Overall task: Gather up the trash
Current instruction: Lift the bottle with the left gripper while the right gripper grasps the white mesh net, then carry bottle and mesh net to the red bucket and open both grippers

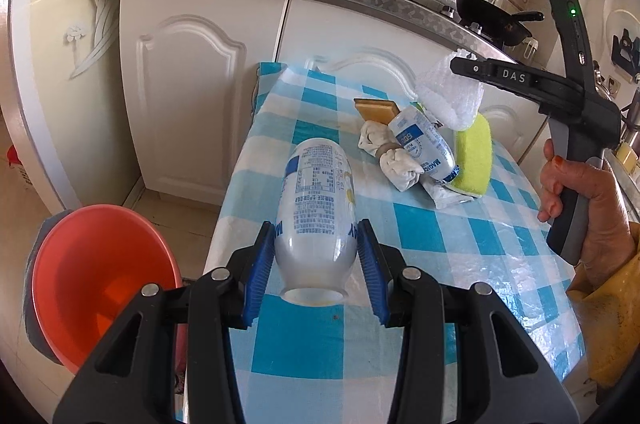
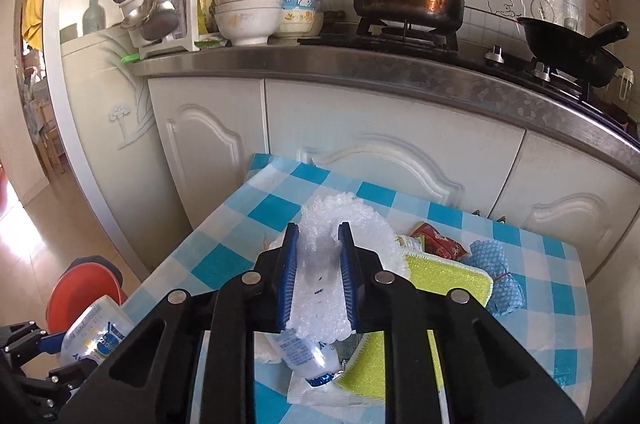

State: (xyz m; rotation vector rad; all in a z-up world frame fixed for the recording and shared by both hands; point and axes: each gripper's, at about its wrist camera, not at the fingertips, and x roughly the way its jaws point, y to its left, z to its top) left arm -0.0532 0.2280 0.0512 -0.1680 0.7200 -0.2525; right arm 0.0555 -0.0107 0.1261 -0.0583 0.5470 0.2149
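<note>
Pinching a white bottle [image 1: 316, 208] near the table's [image 1: 460, 244] left edge, the left gripper [image 1: 316, 260]; the right gripper [image 2: 319, 264] squeezes bubble wrap [image 2: 320, 288].

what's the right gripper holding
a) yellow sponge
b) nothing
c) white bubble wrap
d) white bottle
c: the right gripper has its jaws shut on the white bubble wrap, lifted above the sponge; the bottle is in the left gripper.

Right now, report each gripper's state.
Left gripper: shut on the white plastic bottle.
Right gripper: shut on the white bubble wrap.
</note>
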